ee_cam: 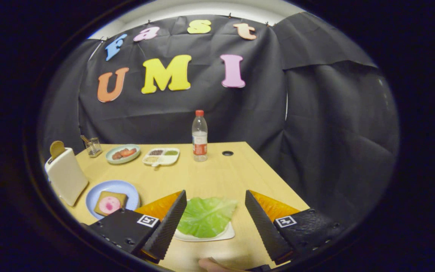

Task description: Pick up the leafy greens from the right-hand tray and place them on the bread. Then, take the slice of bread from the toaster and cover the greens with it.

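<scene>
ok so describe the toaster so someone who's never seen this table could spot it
On the wooden table, look left of the open tongs, beside the blue plate. The toaster is the upright white box, the only thing with bread poking from its top.

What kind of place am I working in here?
Likely a staged demo booth, not a kitchen: black cloth wall, wooden table with a toaster, and the open gripper over a lettuce leaf.

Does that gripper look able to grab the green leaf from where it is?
Probably yes. The gripper is open, its fingers spread either side of the leafy greens on the white tray, with nothing between.
</scene>
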A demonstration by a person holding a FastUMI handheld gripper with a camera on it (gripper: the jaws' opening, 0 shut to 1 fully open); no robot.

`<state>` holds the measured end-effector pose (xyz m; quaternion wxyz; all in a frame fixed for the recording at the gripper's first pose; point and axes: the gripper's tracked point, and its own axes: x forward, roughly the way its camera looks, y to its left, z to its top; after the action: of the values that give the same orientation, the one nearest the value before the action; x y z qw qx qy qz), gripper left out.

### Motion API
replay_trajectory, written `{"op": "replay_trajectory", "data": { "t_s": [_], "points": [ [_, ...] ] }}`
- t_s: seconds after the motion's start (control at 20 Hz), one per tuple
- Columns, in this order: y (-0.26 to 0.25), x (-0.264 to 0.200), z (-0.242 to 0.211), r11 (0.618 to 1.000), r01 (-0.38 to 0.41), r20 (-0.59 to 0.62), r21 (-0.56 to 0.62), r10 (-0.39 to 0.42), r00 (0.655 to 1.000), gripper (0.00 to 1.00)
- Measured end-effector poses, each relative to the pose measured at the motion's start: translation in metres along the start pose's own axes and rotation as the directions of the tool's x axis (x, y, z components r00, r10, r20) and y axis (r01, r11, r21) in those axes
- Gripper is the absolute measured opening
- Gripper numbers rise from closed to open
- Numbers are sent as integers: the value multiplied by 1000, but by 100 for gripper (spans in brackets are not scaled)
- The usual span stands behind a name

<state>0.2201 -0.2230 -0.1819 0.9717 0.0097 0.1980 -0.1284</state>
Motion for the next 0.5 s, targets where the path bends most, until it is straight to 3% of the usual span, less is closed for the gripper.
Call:
{"op": "replay_trajectory", "data": {
  "t_s": [0.2, 0.5],
  "points": [
    [-6, 40, -27, 1000, -18, -127, -5, 17, 992, 96],
    [-15, 76, -65, 998, 12, -236, -64, -27, 971, 97]
  ]
}}
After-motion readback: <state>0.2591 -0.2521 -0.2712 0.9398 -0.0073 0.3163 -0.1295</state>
